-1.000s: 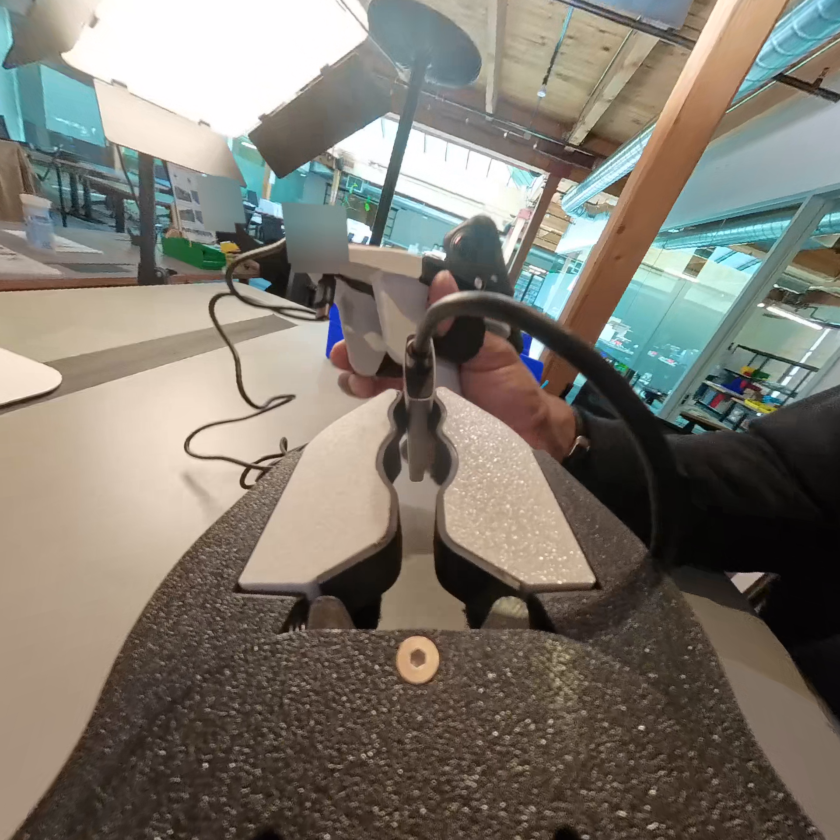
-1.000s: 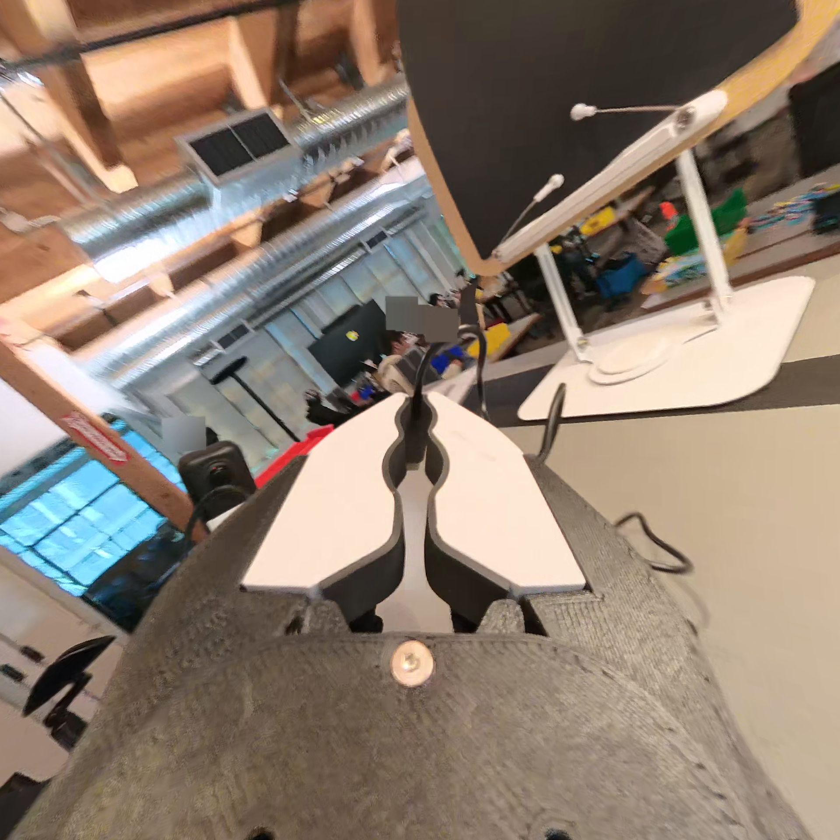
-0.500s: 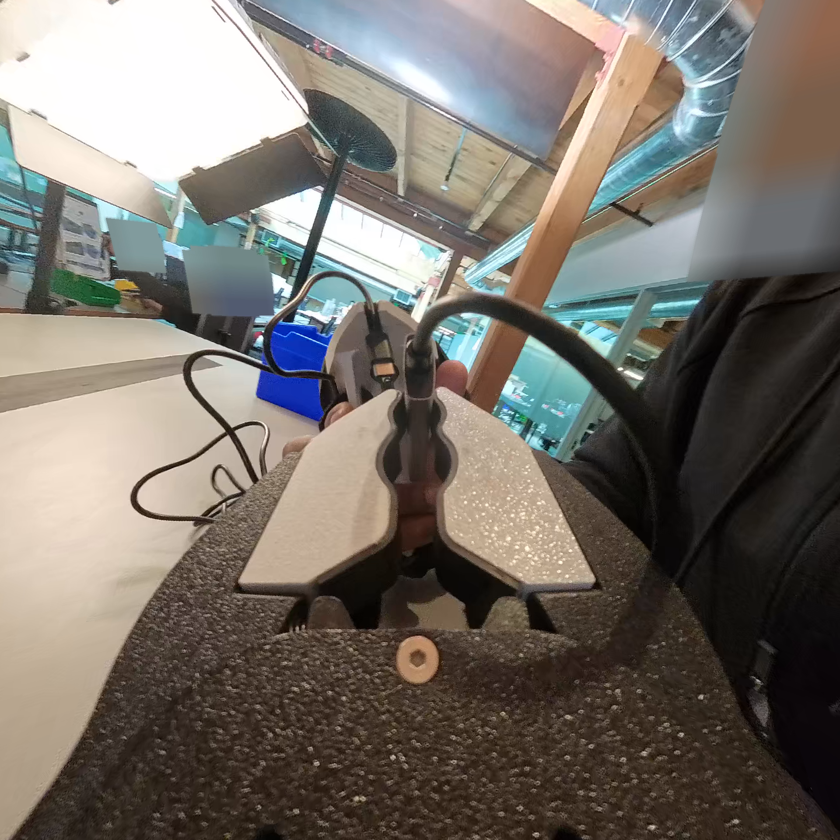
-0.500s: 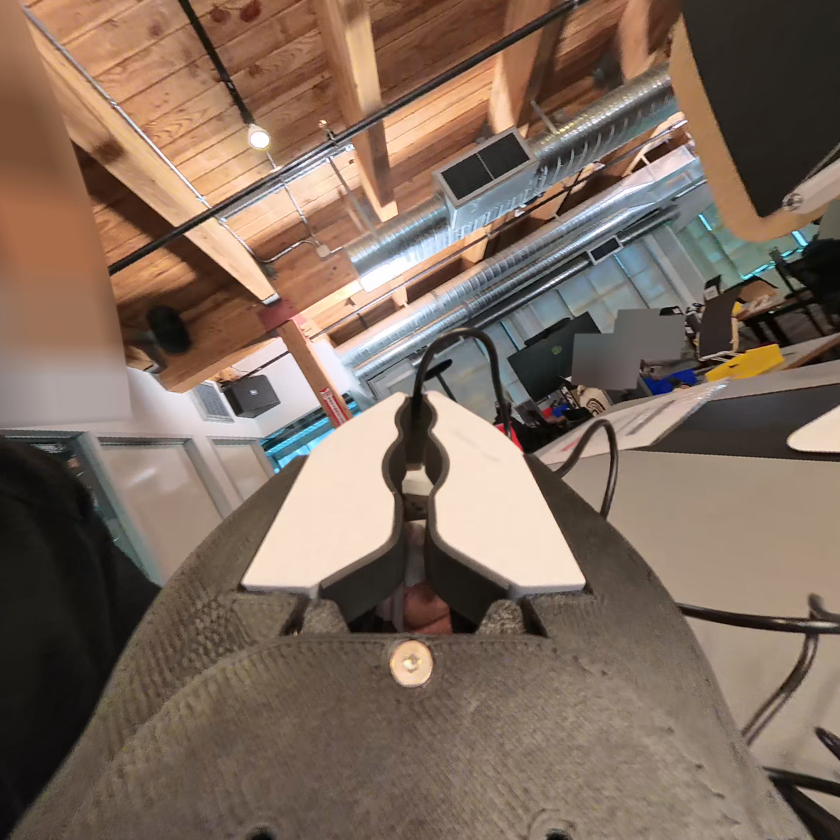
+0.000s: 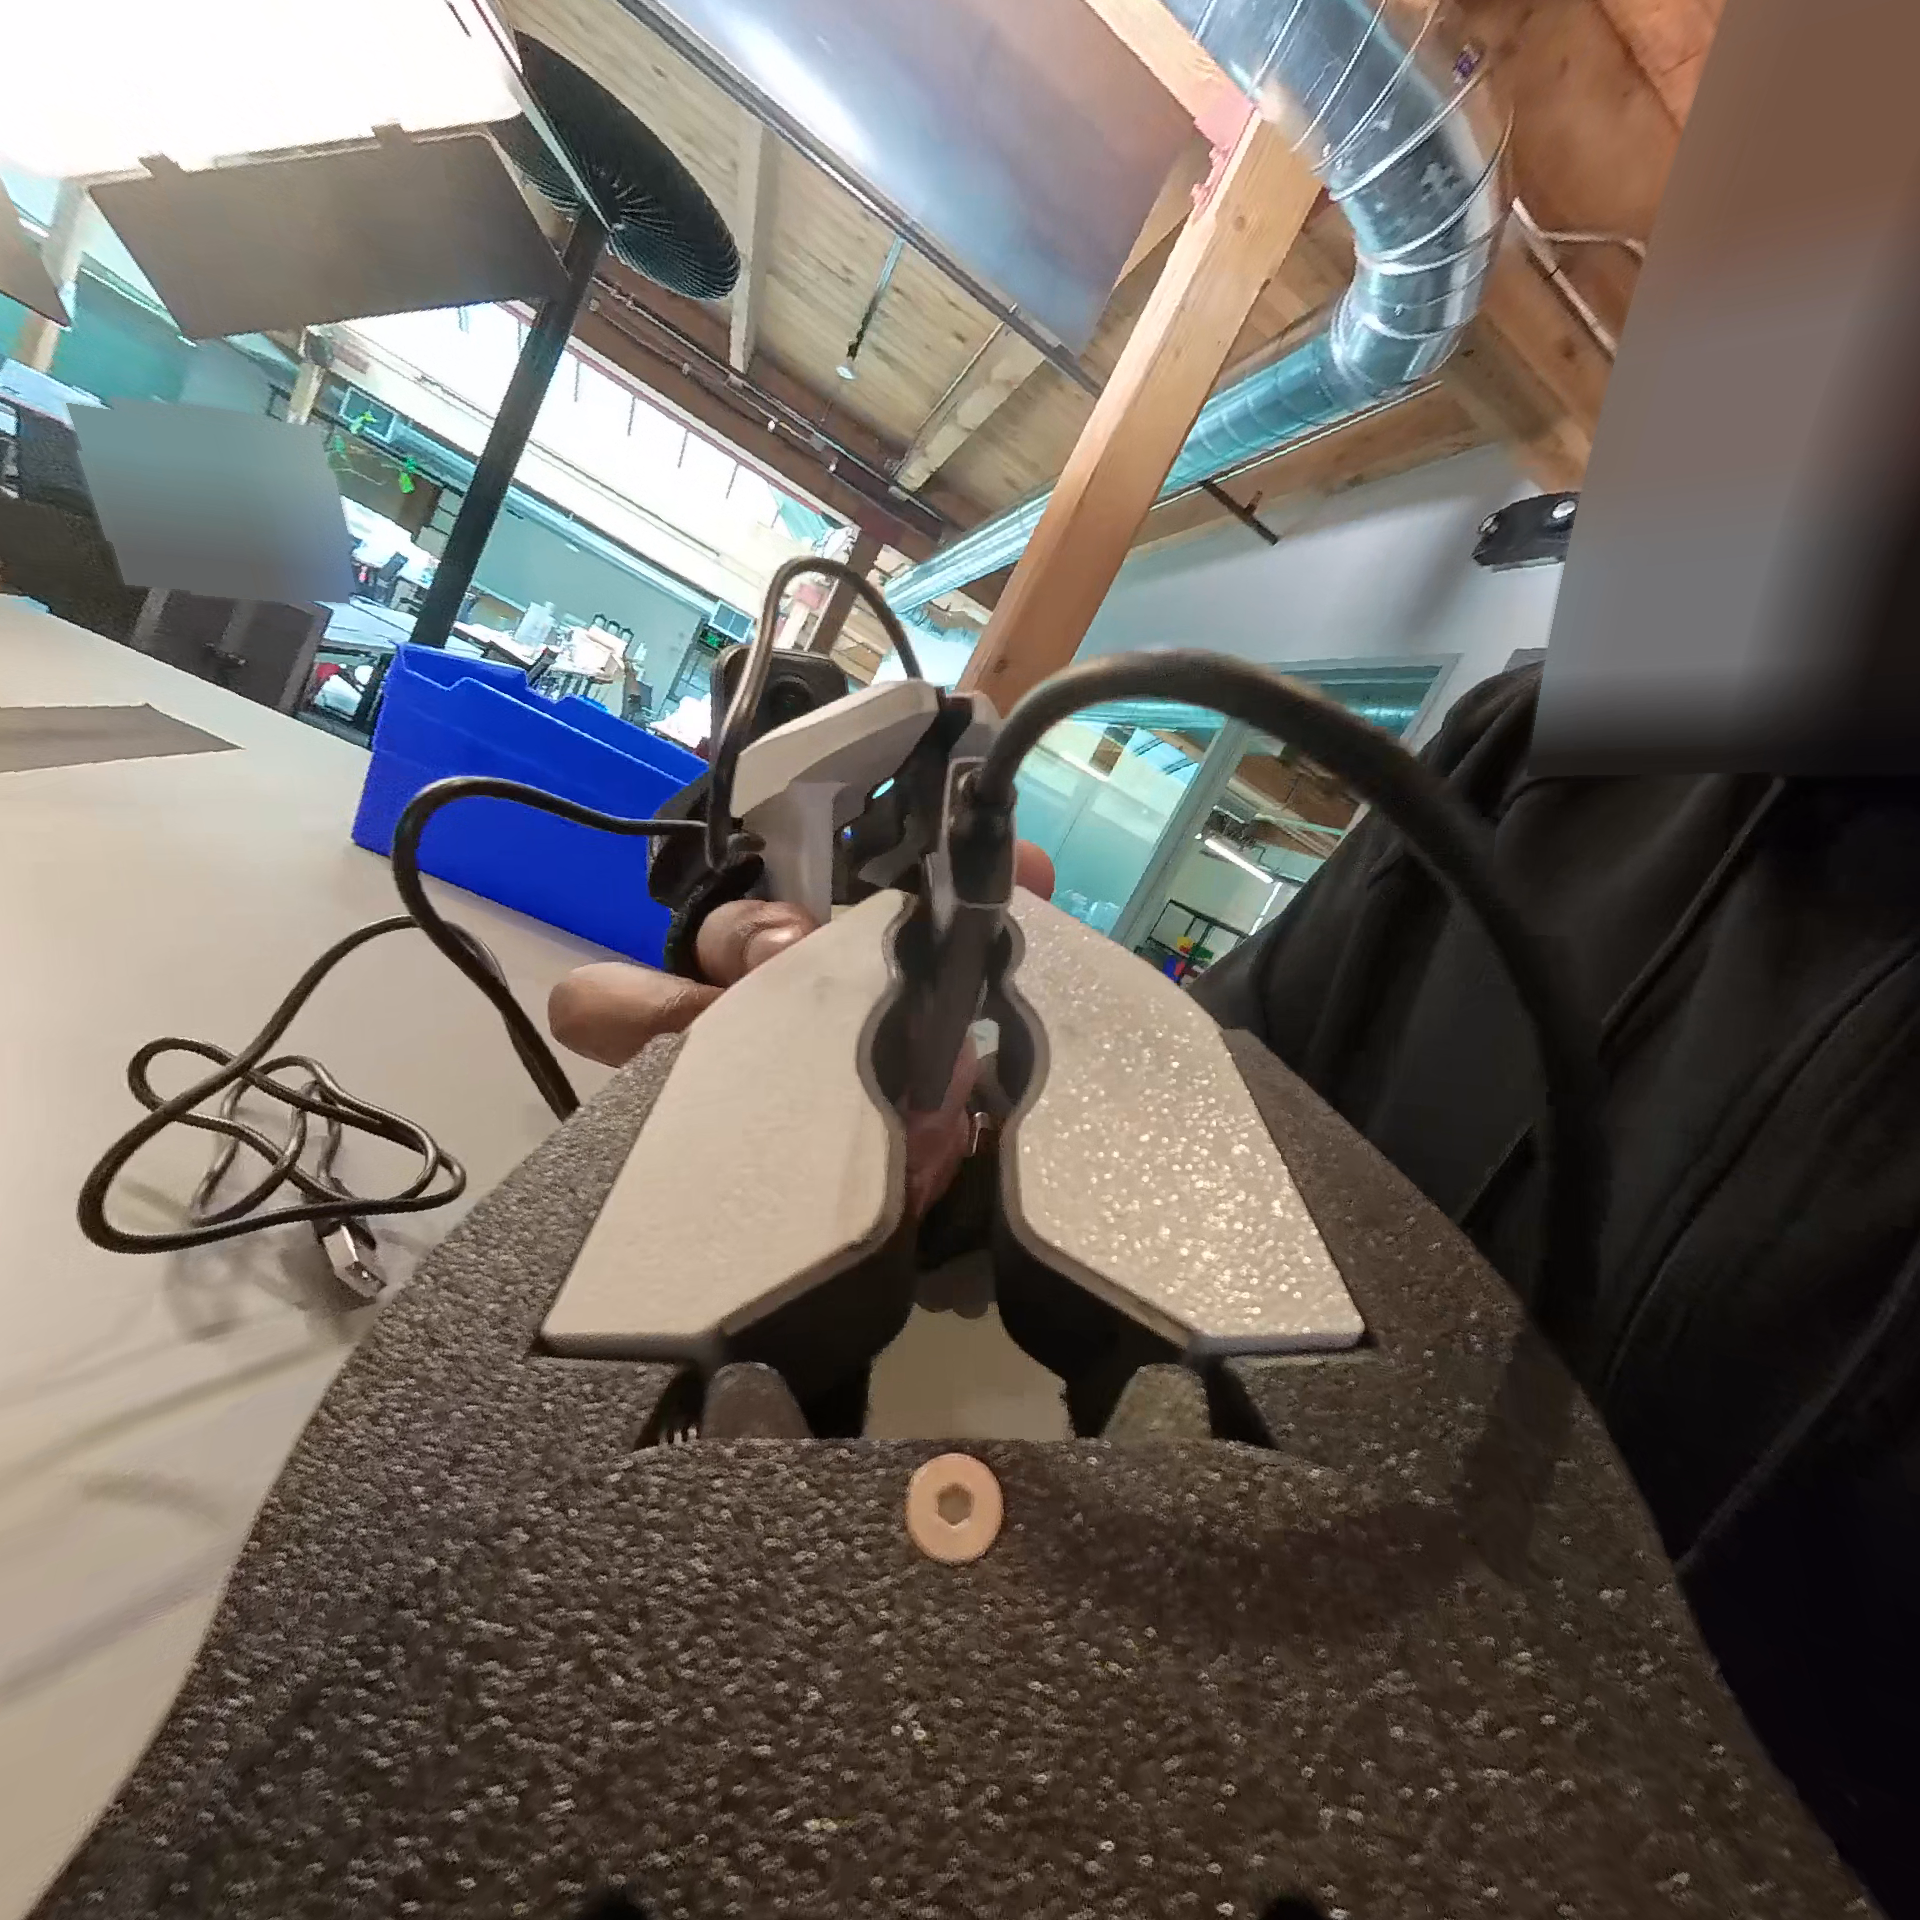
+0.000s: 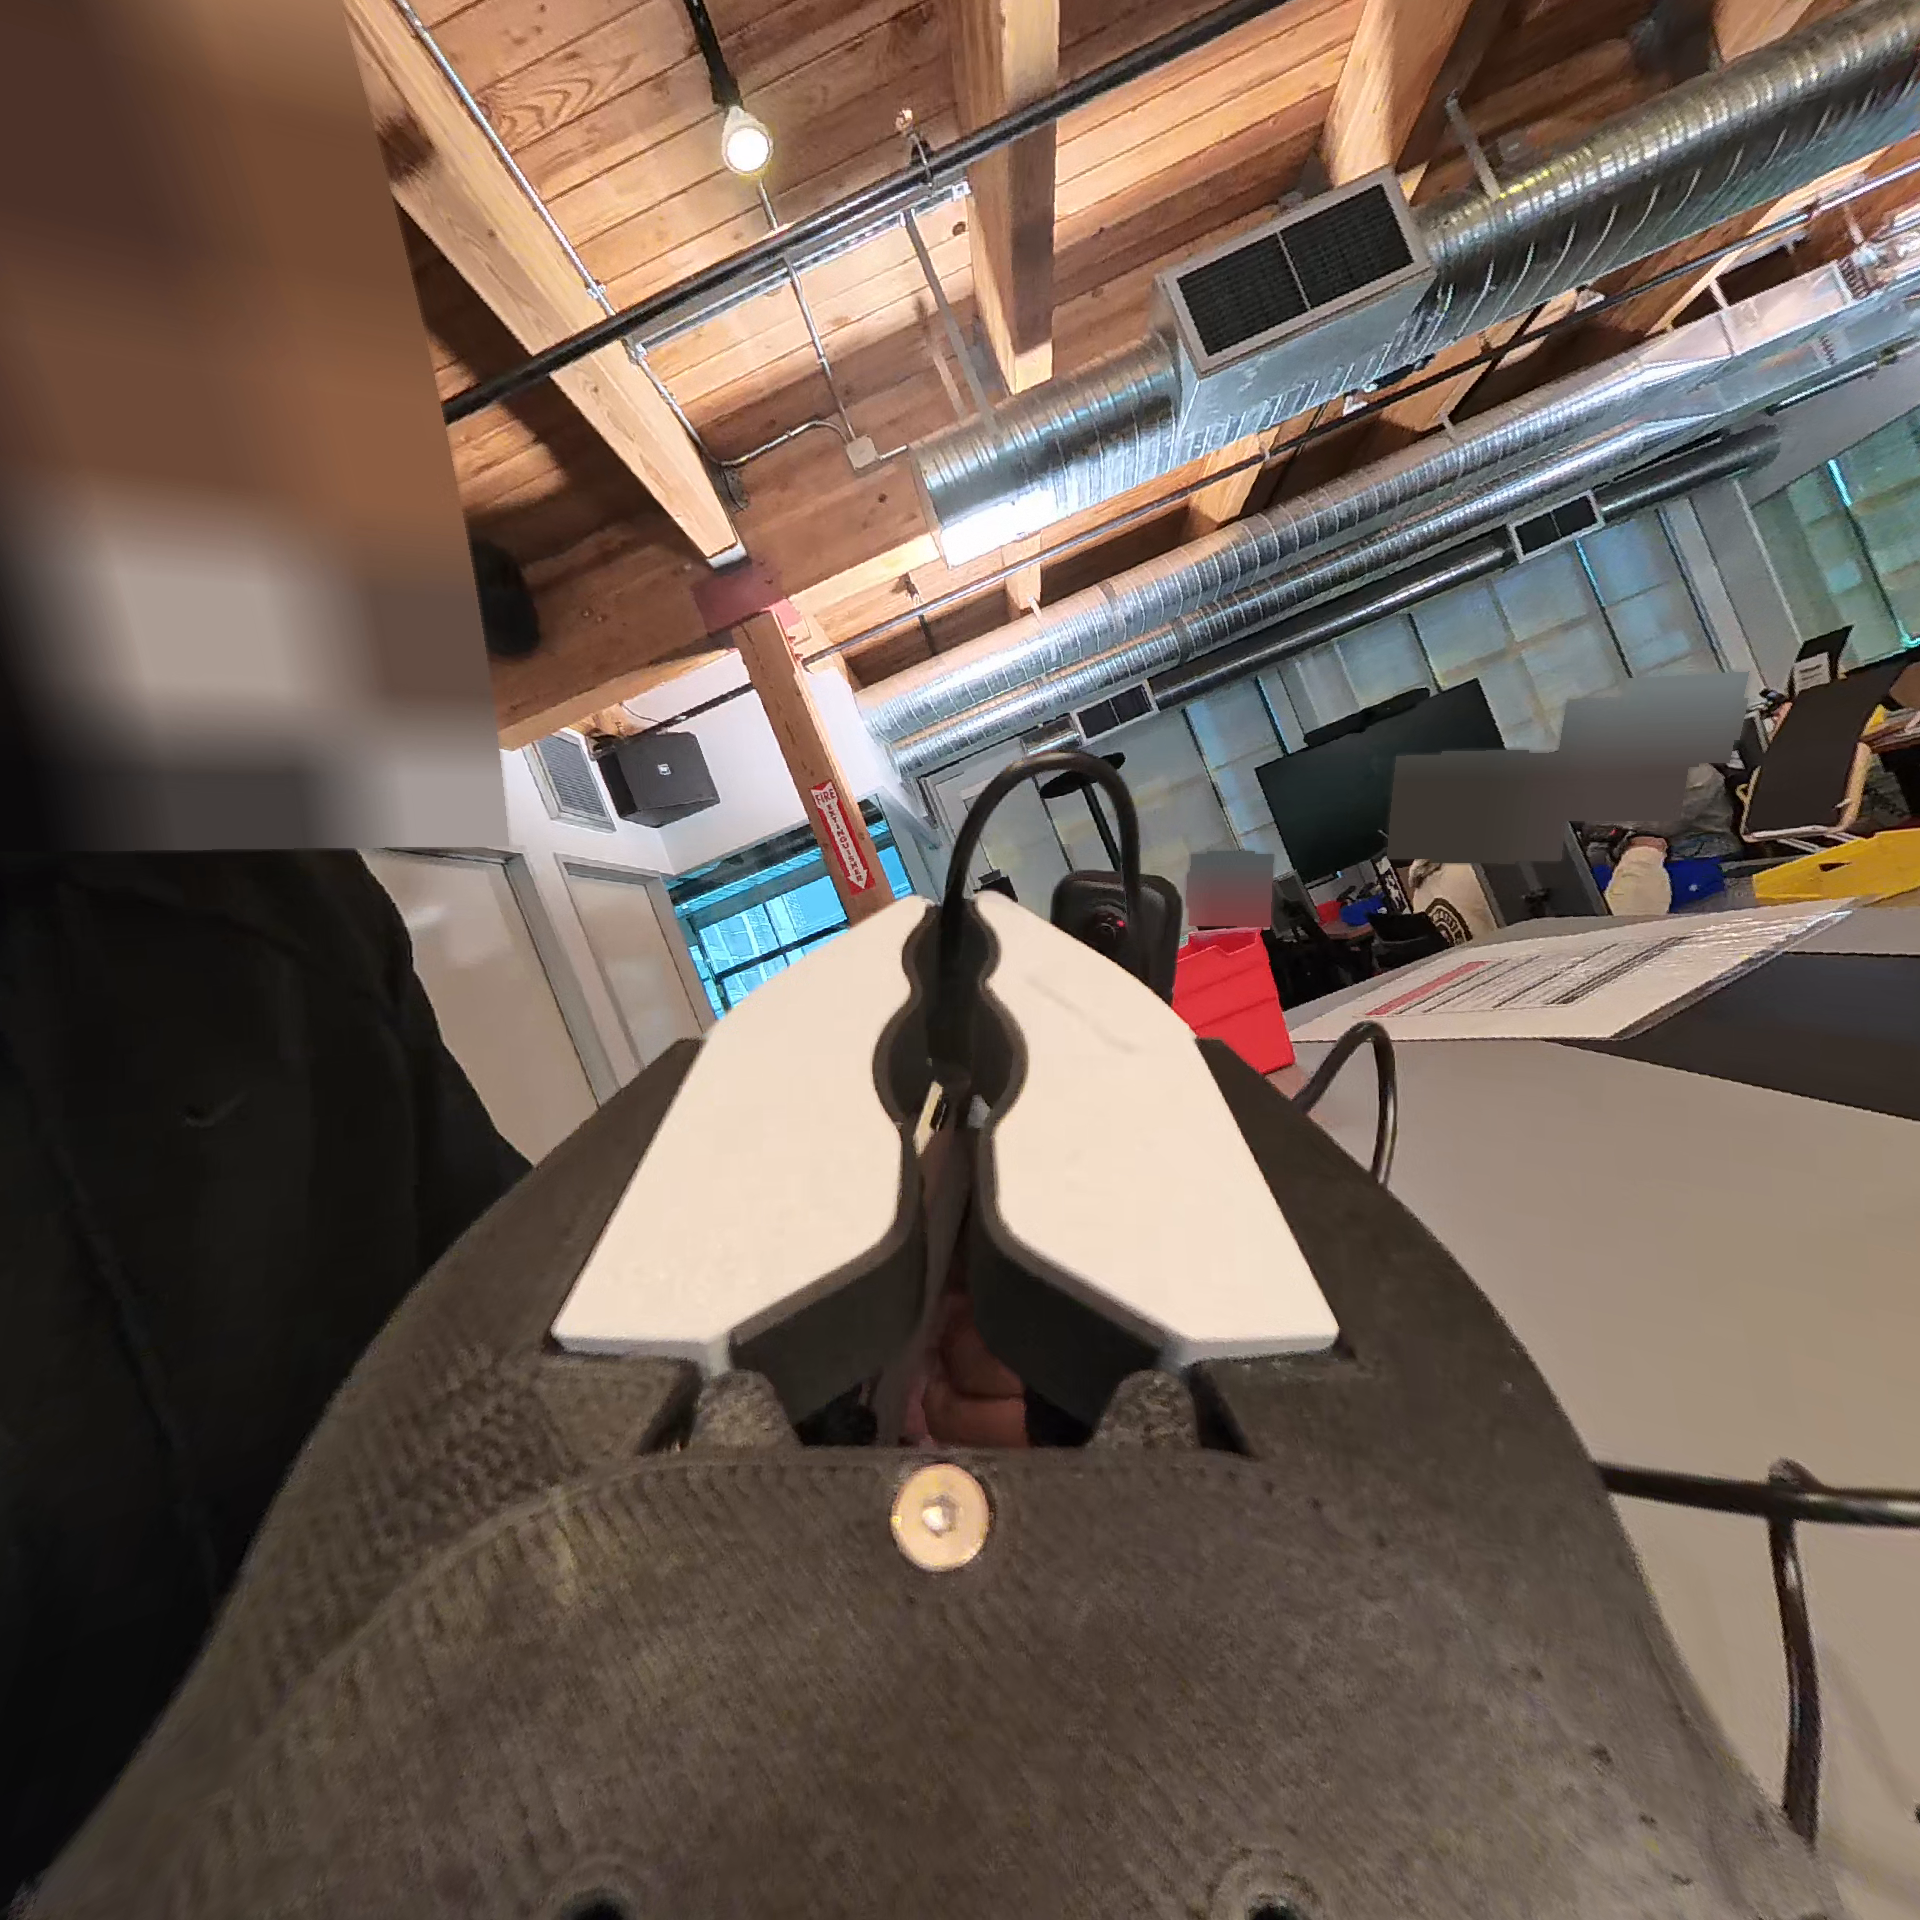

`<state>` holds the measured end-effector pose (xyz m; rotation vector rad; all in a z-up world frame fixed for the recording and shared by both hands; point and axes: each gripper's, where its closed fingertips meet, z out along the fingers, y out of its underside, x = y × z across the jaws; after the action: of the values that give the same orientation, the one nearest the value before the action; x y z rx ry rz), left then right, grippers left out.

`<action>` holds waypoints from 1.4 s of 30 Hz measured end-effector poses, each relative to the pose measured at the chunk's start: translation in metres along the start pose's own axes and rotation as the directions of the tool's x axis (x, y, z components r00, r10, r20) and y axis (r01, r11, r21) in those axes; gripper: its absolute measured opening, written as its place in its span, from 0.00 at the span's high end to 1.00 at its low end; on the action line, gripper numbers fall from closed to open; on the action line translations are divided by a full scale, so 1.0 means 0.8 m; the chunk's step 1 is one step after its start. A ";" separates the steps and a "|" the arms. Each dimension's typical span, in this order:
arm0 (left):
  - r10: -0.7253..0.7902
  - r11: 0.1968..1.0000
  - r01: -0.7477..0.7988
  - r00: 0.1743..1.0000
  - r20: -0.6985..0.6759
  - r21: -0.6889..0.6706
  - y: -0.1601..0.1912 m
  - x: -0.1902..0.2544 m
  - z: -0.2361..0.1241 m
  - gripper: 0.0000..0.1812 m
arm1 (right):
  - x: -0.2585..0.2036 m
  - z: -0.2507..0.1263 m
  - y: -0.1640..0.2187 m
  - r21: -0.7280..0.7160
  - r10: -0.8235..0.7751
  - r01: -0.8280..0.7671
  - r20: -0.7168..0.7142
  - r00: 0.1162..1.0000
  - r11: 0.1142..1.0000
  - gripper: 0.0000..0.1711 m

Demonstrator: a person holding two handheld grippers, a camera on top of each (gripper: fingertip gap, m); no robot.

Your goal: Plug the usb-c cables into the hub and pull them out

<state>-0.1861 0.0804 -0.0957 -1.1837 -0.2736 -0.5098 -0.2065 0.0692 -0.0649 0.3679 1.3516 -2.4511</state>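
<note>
L gripper (image 5: pixel 951 966) clamps hub; R gripper (image 6: pixel 951 982) clamps cable plug.

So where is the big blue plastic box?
In the left wrist view, the blue plastic box sits on the grey table, left of the right gripper.
</note>
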 end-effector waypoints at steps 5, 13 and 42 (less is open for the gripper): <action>-0.103 0.993 0.107 0.991 -0.091 0.045 -0.008 0.011 -0.008 0.92 | -0.011 0.003 0.008 -0.057 -0.056 0.057 0.022 0.998 0.997 0.98; -0.212 0.973 0.222 0.965 -0.157 0.054 -0.014 0.013 -0.017 0.91 | -0.019 0.003 0.021 -0.166 -0.127 0.131 0.035 0.991 0.977 0.98; 0.907 0.390 -0.753 0.216 0.361 -0.530 -0.013 -0.034 -0.018 0.94 | 0.030 -0.018 0.007 -0.110 0.126 -0.142 -0.134 0.983 0.984 0.99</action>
<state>-0.2158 0.0703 -0.1051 -1.5188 -0.0571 0.9241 -0.2255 0.0754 -0.0855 0.5744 1.4661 -2.2583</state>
